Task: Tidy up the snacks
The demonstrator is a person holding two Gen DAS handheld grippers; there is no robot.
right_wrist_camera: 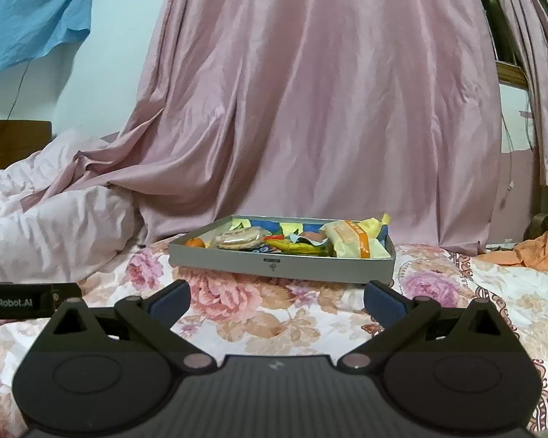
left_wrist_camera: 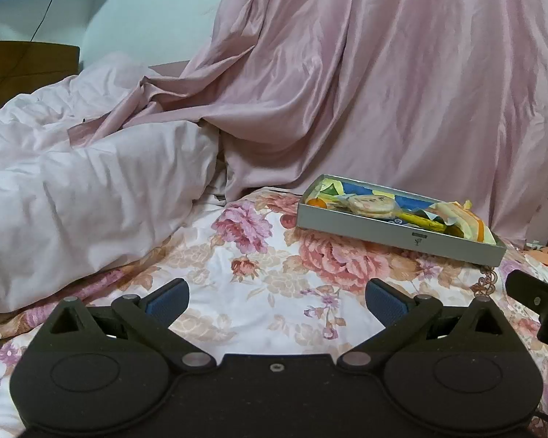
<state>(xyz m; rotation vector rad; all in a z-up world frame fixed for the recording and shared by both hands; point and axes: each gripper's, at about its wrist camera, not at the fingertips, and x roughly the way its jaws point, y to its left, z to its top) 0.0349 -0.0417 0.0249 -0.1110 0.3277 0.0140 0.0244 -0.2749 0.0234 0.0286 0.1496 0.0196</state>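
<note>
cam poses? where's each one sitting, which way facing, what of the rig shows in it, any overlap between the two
Left wrist: on the left gripper, low over the floral bedsheet, facing the pink curtain; snack tray ahead to the right. Own open fingers show, plus part of the other gripper at the right edge.
Right wrist: on the right gripper, facing the tray head-on. Own open fingers show, plus part of the other gripper at the left edge.
Shared: tray, curtain, bedsheet, rumpled duvet.

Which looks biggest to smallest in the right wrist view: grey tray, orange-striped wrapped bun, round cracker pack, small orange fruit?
1. Grey tray
2. Orange-striped wrapped bun
3. Round cracker pack, only slightly smaller, so unsure
4. Small orange fruit
</note>
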